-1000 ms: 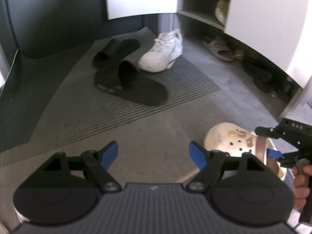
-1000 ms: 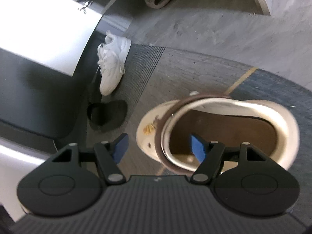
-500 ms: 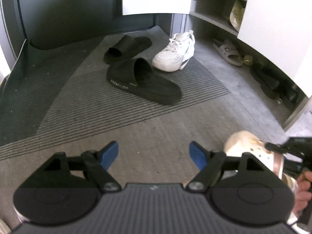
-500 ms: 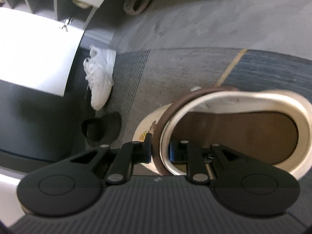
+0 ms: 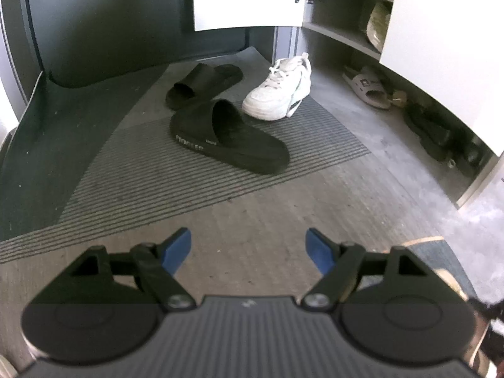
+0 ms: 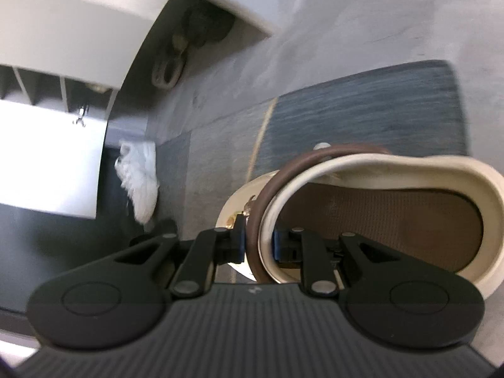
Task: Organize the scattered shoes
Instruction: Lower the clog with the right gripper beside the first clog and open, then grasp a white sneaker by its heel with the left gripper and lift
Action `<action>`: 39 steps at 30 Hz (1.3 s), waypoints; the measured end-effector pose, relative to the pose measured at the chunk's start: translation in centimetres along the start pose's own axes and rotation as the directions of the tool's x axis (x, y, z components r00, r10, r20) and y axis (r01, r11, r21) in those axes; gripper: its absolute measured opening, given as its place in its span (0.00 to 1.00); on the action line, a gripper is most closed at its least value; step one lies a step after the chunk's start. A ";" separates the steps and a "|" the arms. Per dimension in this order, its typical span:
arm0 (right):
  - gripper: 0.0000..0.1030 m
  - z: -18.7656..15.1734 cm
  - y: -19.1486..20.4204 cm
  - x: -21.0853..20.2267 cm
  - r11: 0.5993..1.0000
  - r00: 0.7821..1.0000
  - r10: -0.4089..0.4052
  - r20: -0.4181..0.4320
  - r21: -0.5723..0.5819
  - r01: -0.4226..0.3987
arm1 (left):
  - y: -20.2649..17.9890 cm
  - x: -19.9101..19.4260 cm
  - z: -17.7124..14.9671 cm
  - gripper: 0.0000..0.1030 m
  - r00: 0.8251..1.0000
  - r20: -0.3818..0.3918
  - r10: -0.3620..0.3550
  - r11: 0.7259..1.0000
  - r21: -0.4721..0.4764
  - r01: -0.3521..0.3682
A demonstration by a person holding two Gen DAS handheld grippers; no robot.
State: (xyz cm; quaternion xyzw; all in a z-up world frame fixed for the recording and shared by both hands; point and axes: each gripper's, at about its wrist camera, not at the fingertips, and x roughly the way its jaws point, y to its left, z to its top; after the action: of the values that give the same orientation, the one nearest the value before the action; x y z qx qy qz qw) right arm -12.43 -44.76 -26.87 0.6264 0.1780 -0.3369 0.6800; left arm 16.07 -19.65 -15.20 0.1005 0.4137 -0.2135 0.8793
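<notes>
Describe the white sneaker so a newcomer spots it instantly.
Start at the open shoe cabinet, then look down to the striped mat before it. The white sneaker sits at the mat's far corner, the only laced, white shoe beside two black slides.

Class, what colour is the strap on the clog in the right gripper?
Brown strap, best in the right wrist view.

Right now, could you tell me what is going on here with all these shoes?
A person is tidying shoes with two handheld grippers. The right gripper is shut on the rim and brown strap of a cream clog. The left gripper is open and empty. Two black slides and a white sneaker lie on the mat, near the open shoe cabinet.
</notes>
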 end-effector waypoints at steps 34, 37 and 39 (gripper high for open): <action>0.76 3.1 11.6 -0.7 0.740 0.979 0.143 -0.147 -0.641 -0.205 | -13.7 16.1 23.0 0.84 0.971 0.177 -0.161 0.805 0.593 0.025; 0.76 3.0 14.4 3.3 0.758 0.979 0.132 -0.153 -0.621 -0.199 | -14.0 20.9 24.2 0.82 0.970 0.175 -0.170 0.780 0.626 0.024; 0.76 2.9 15.5 4.6 0.758 0.984 0.110 -0.137 -0.629 -0.173 | -14.1 24.4 25.4 0.81 0.972 0.165 -0.167 0.771 0.636 0.024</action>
State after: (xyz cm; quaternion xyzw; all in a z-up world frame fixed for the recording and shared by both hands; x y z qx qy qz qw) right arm 0.89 -48.80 -18.14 0.3844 0.2649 -0.1749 0.8669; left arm 40.86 -48.32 -17.83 0.3441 0.2268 -0.3935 0.8218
